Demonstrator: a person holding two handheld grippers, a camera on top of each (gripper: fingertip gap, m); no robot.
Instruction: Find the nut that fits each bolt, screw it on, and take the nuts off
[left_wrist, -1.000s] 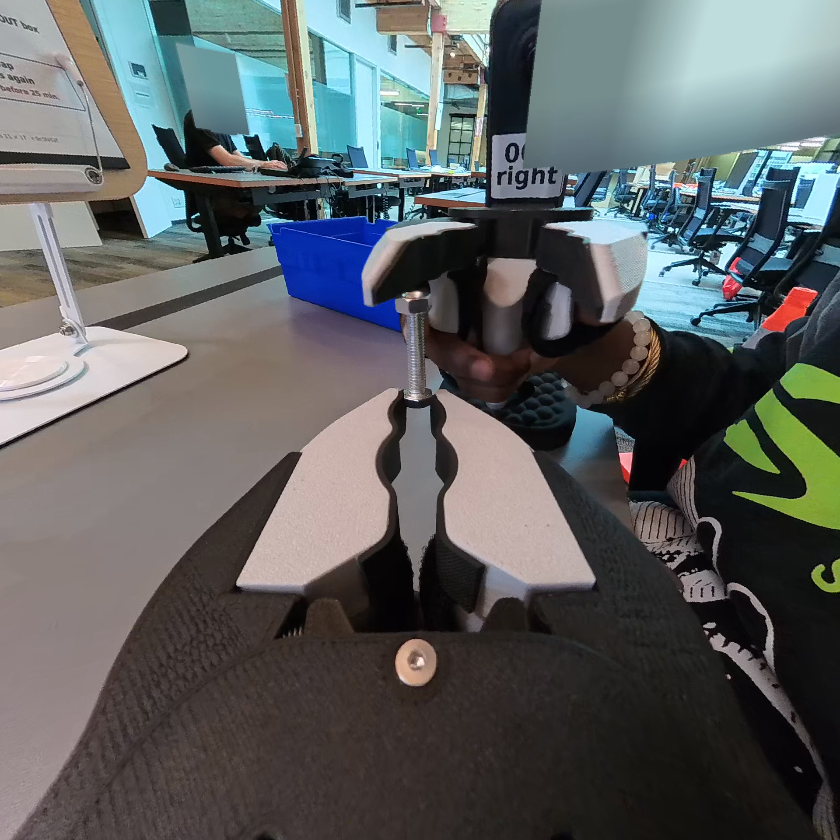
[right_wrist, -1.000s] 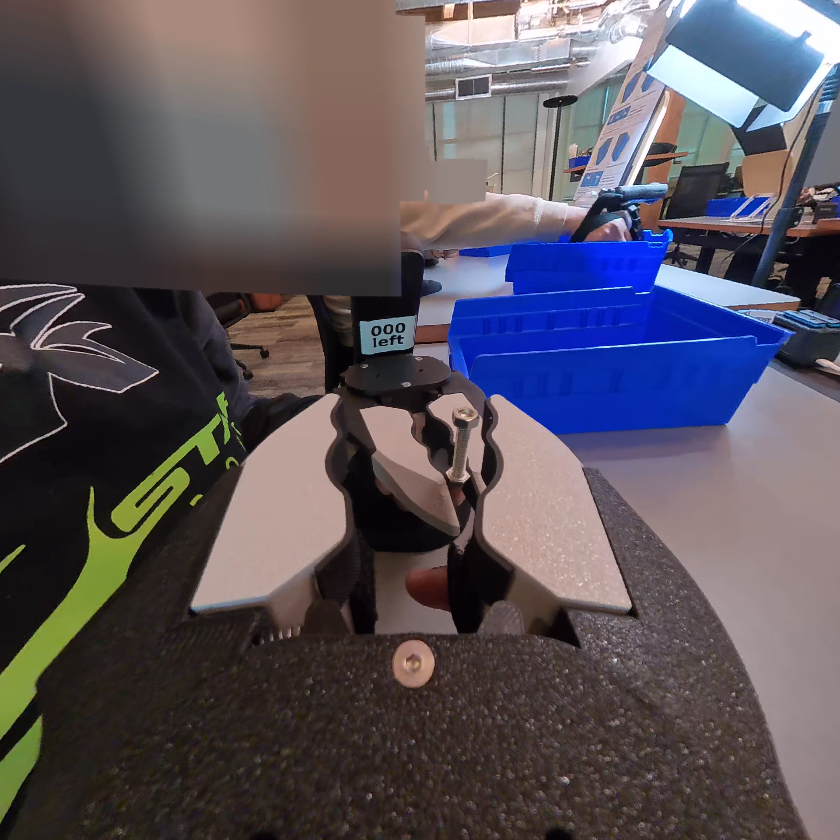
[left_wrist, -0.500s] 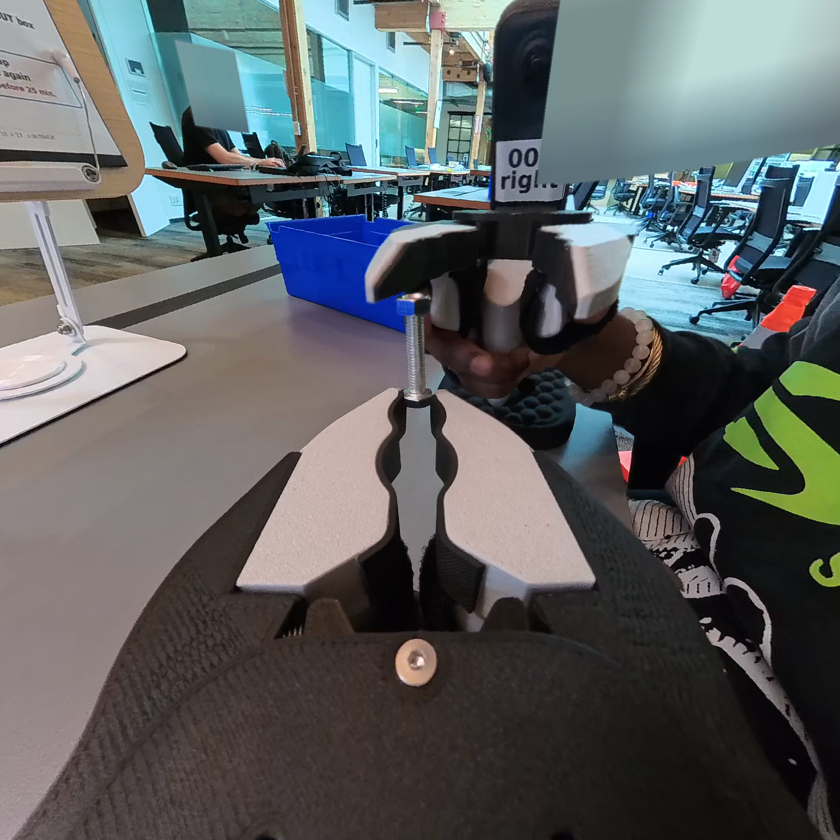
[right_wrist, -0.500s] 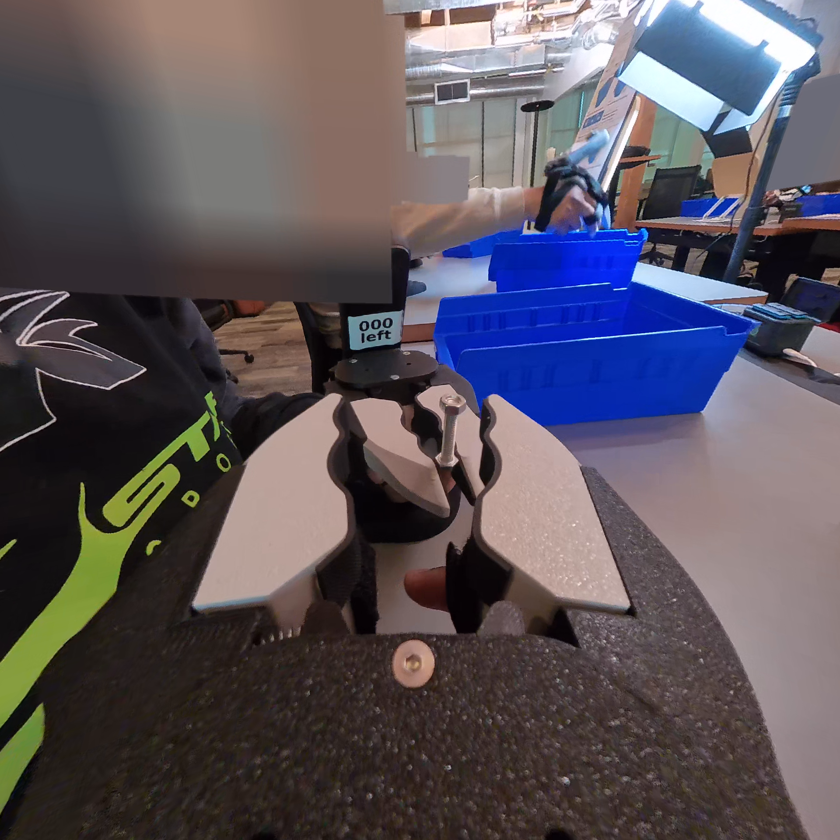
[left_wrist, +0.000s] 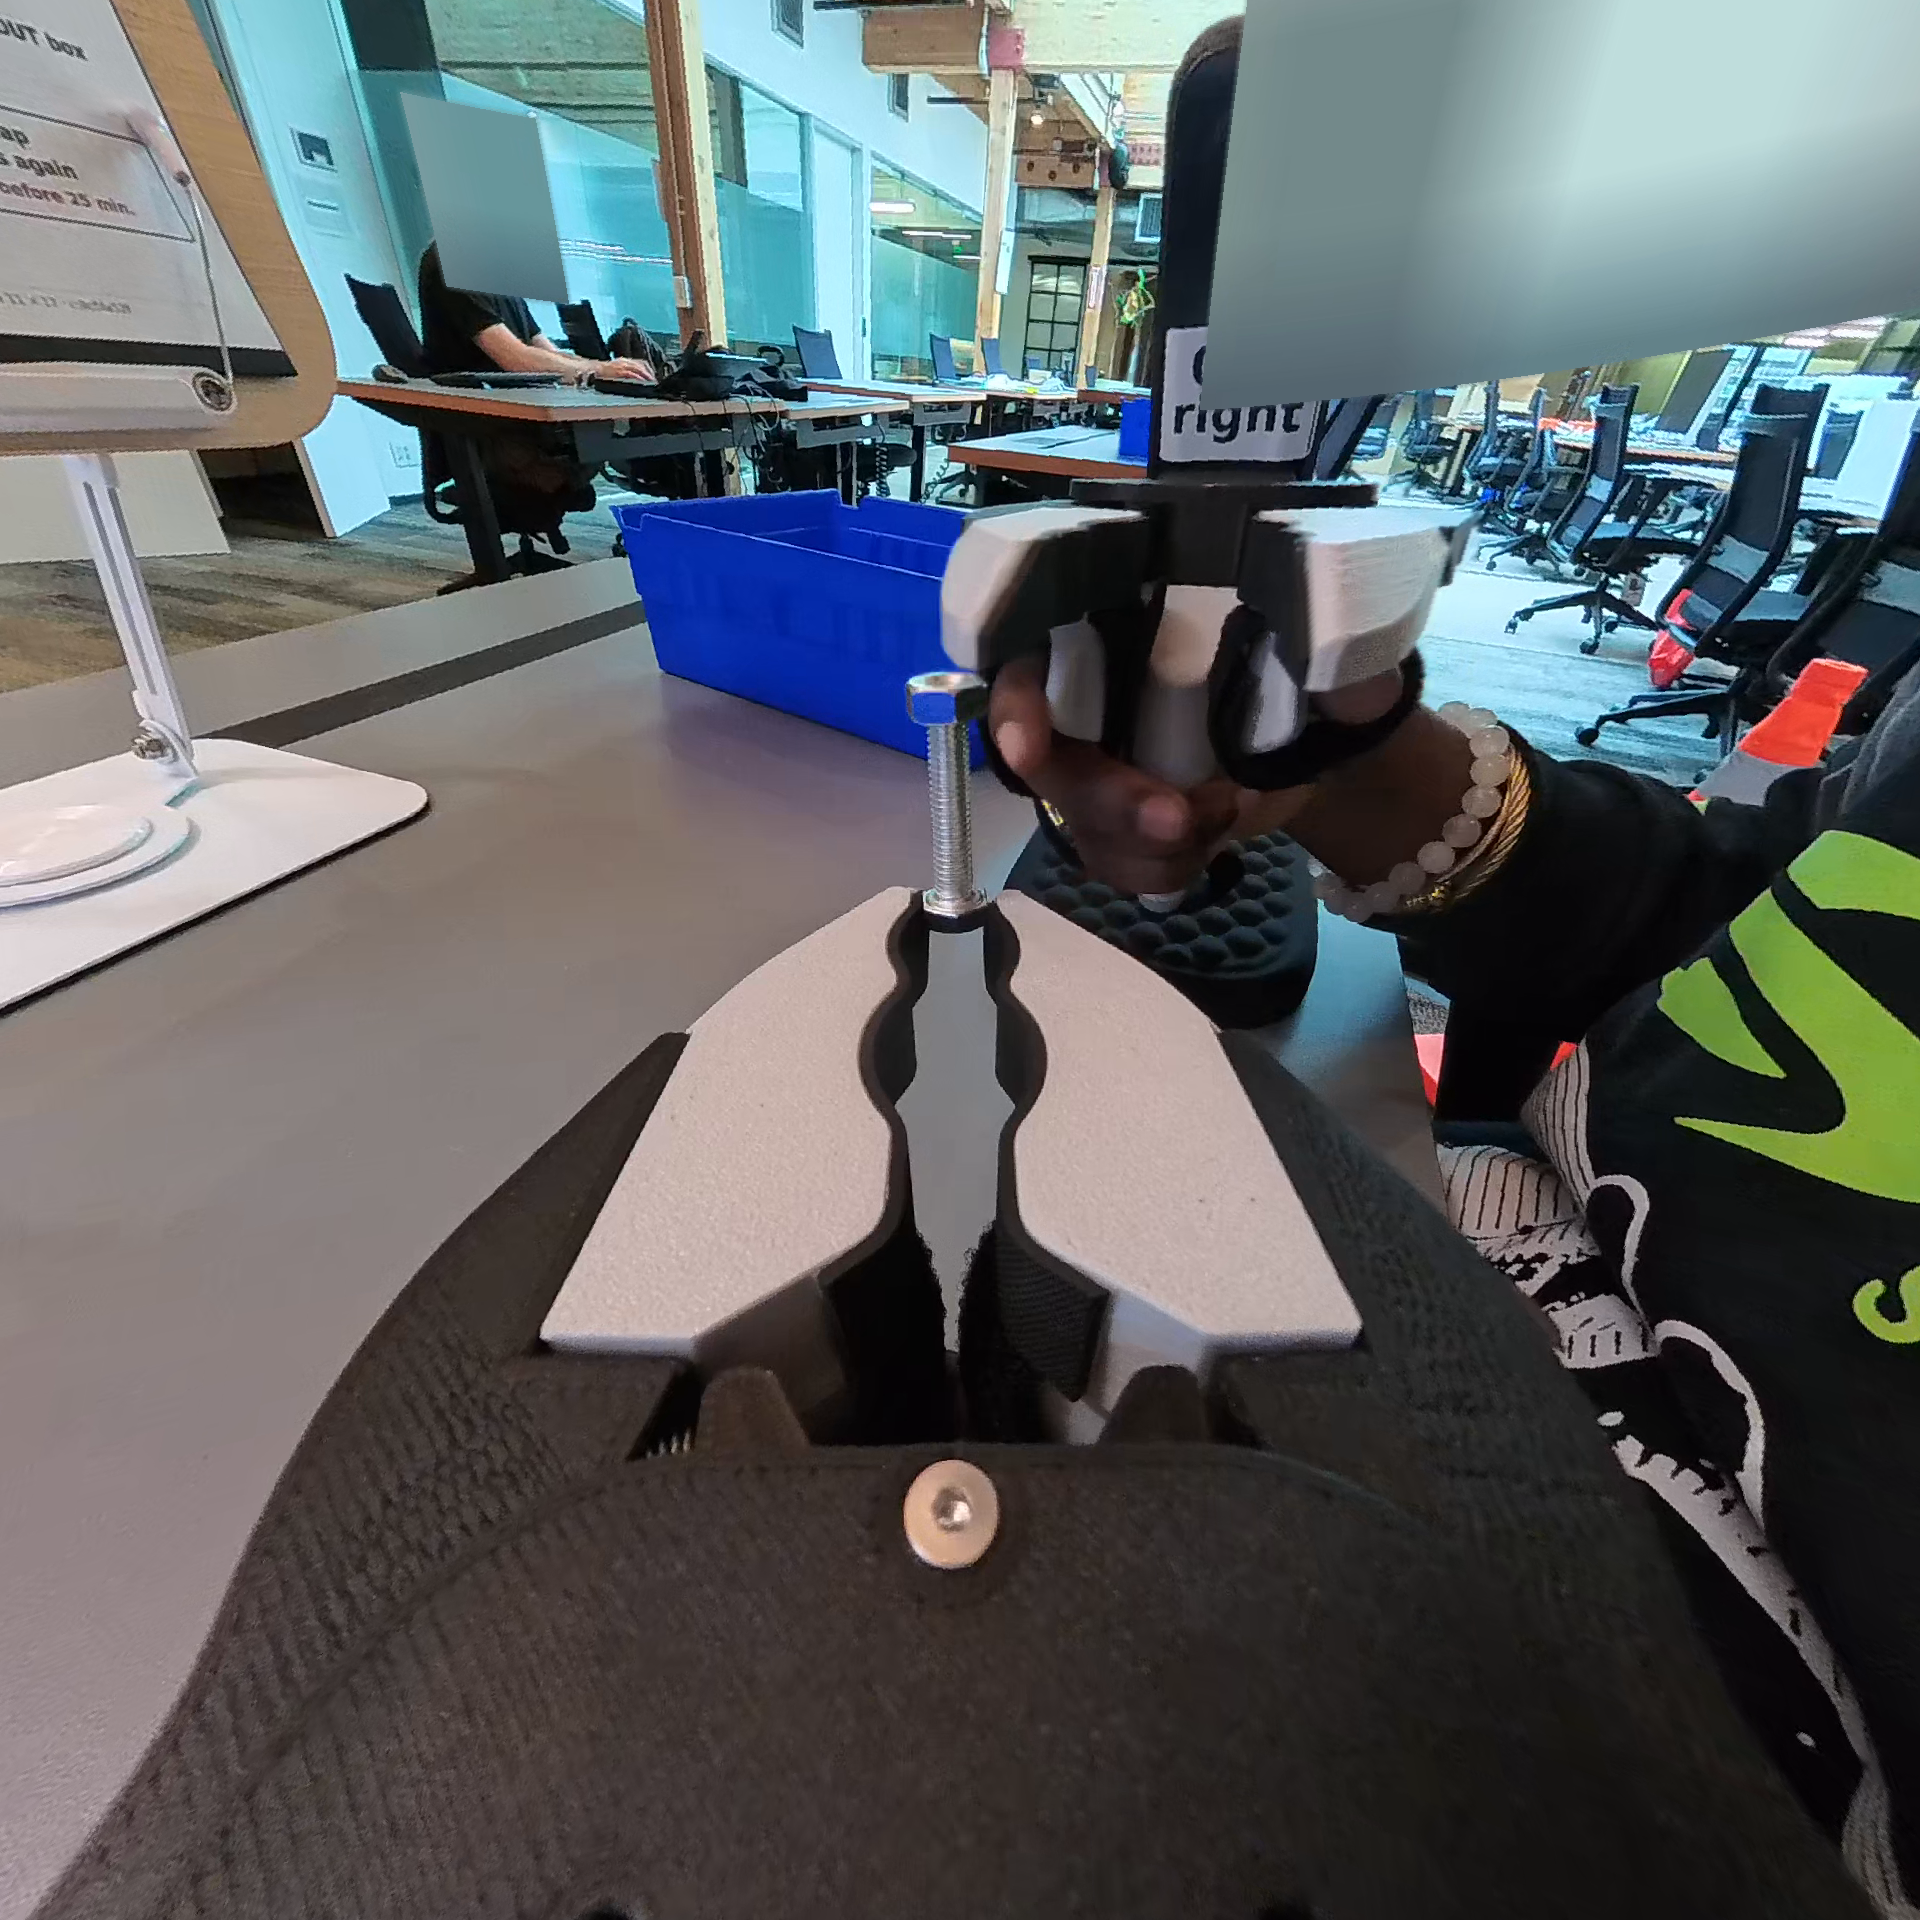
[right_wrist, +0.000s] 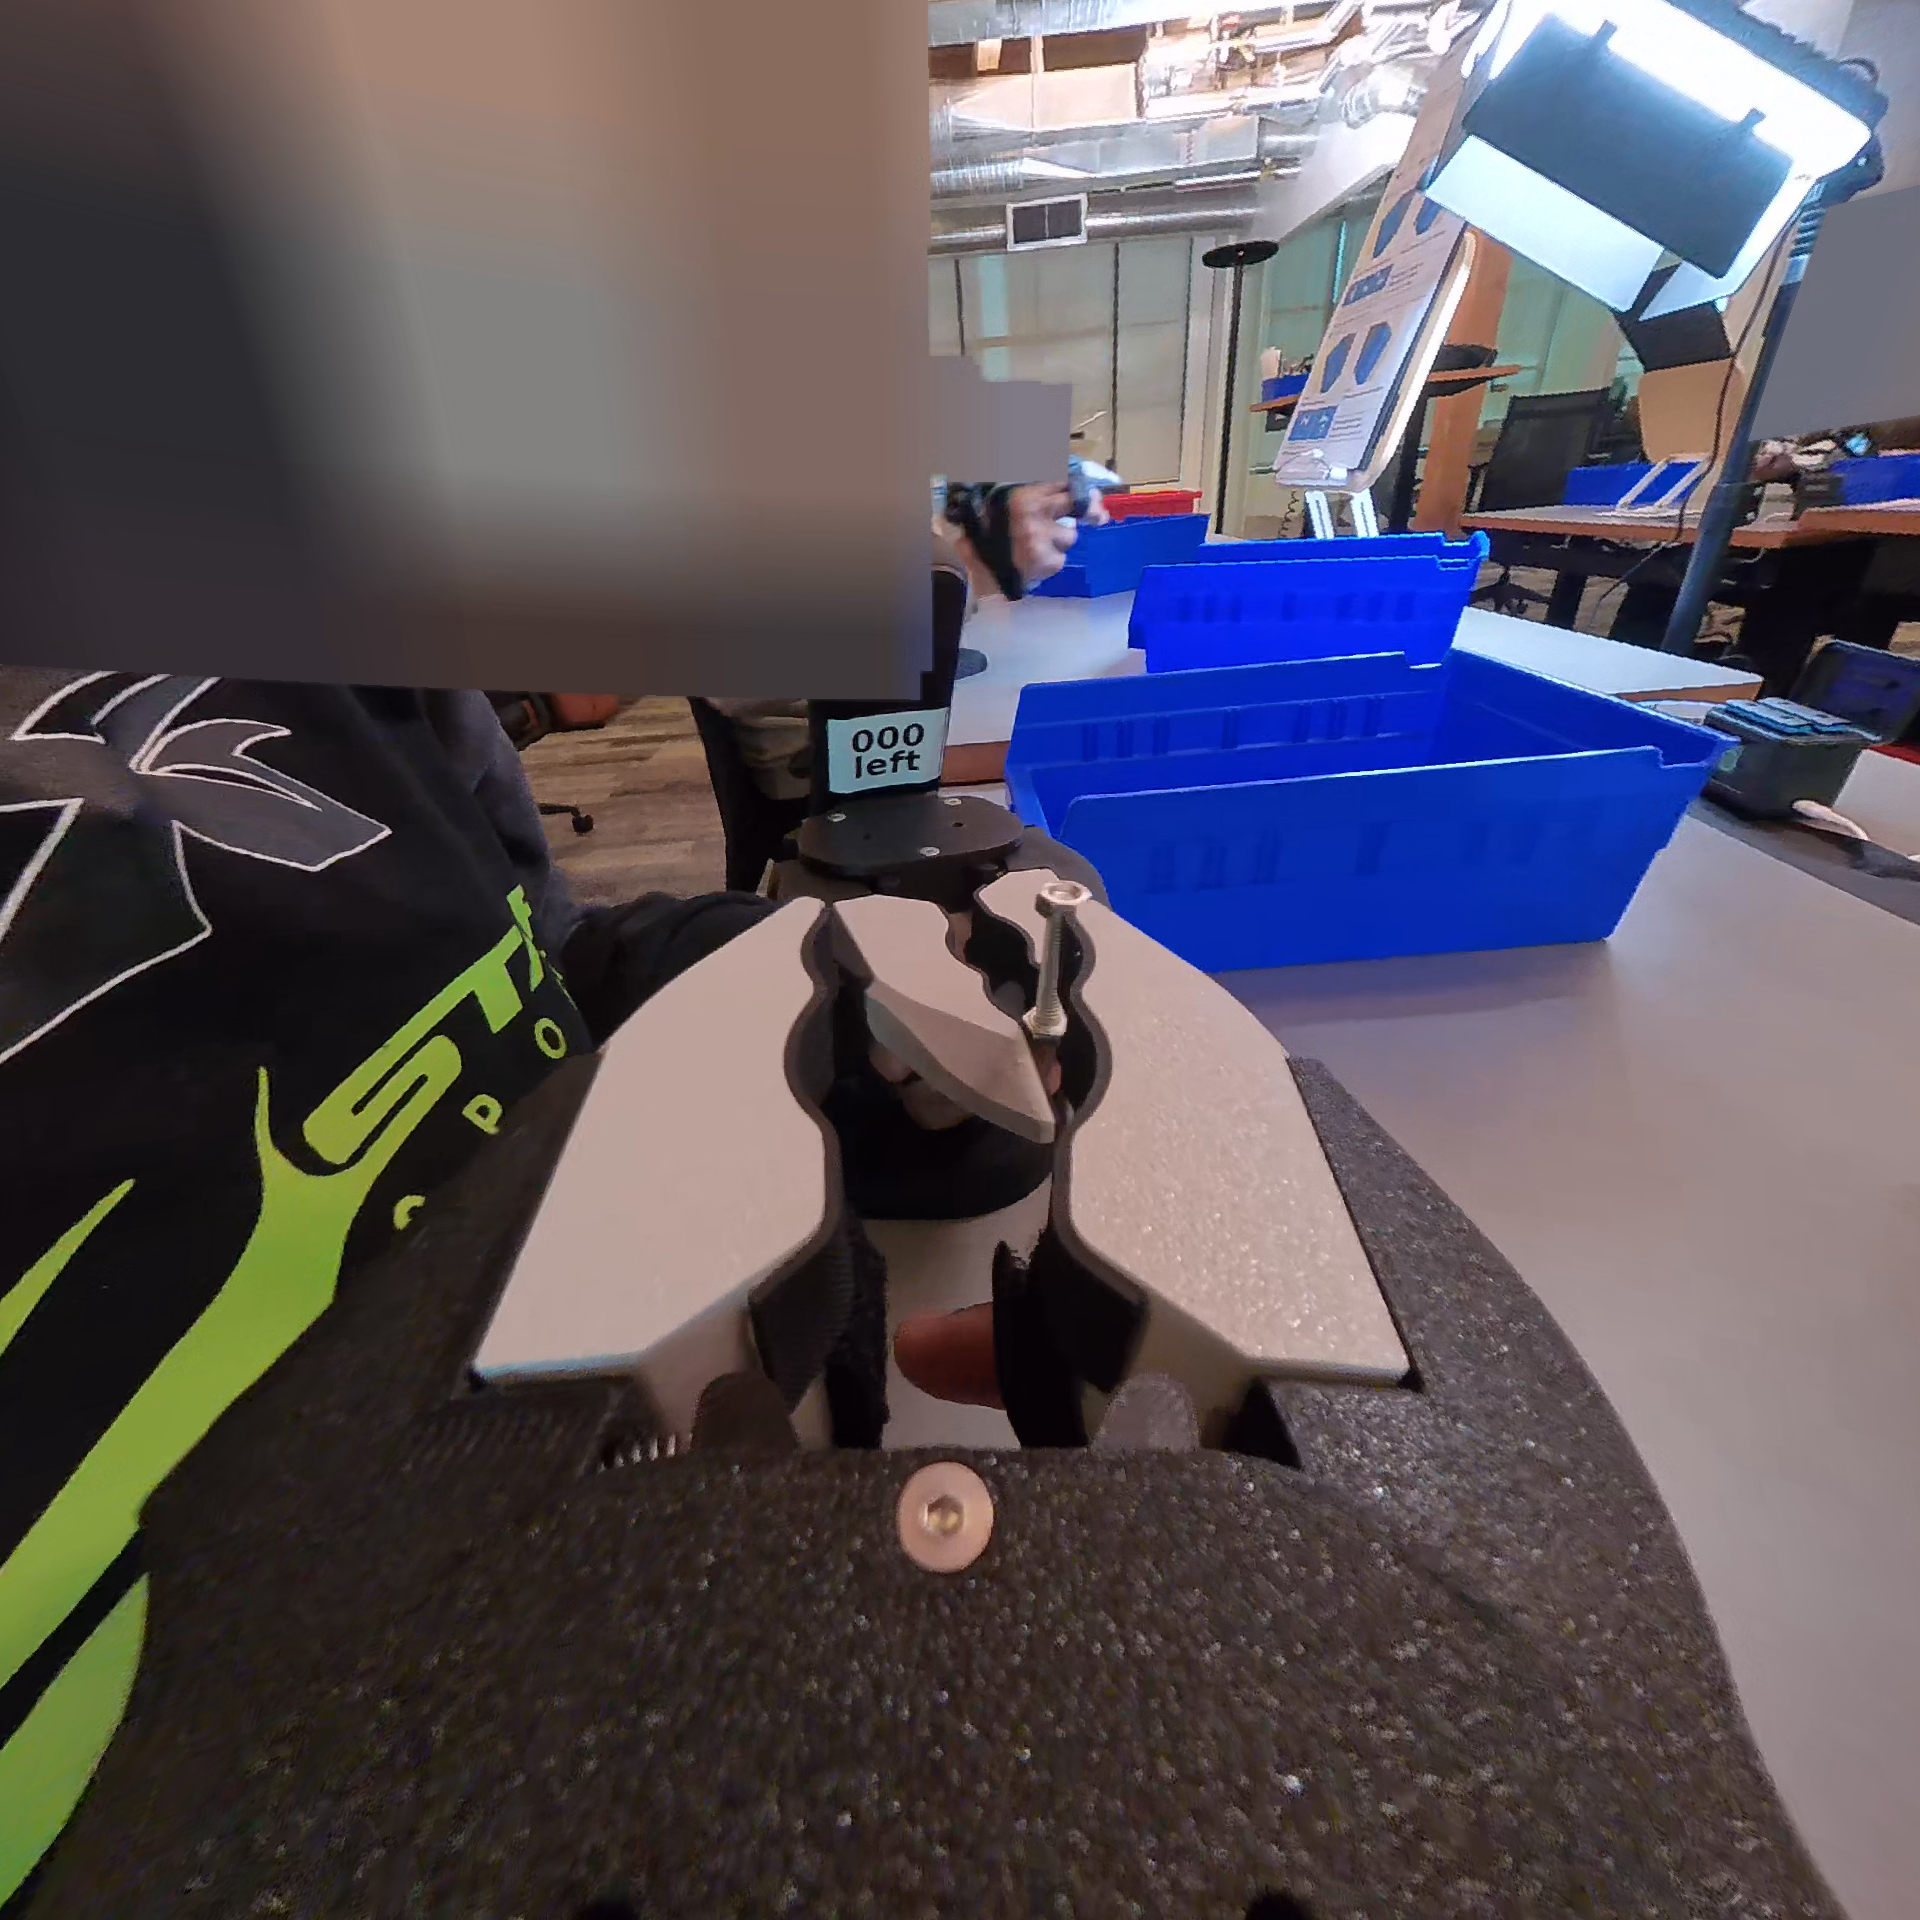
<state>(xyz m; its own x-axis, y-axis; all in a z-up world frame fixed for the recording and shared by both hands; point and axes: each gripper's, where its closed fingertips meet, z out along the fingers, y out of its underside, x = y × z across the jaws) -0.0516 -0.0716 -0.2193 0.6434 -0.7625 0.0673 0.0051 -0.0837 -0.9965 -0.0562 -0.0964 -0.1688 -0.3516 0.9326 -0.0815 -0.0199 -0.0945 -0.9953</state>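
Note:
A silver threaded bolt (left_wrist: 951, 800) stands upright with a hex piece at its top. My left gripper (left_wrist: 956, 916) is shut on its lower end, where a small nut (left_wrist: 956, 896) sits just above the fingertips. My right gripper (left_wrist: 1195, 592) is open and faces me, its near finger just right of the bolt's top and apart from it. In the right wrist view my right gripper (right_wrist: 951, 920) is open wide. The left gripper (right_wrist: 1039, 1049) and the bolt (right_wrist: 1055, 961) show between its fingers, close to the right one.
A blue bin (left_wrist: 810, 582) stands on the grey table (left_wrist: 364, 987) behind the bolt; it also shows in the right wrist view (right_wrist: 1351, 831), with another blue bin (right_wrist: 1309, 603) behind. A white stand base (left_wrist: 208, 821) lies at the left. The person's torso is close on the right. There is about 5 cm between the tips of the two grippers.
The right gripper's finger was over the bolt's top; it has moved to the right and now stands clear of it. The left gripper still holds the bolt upright.

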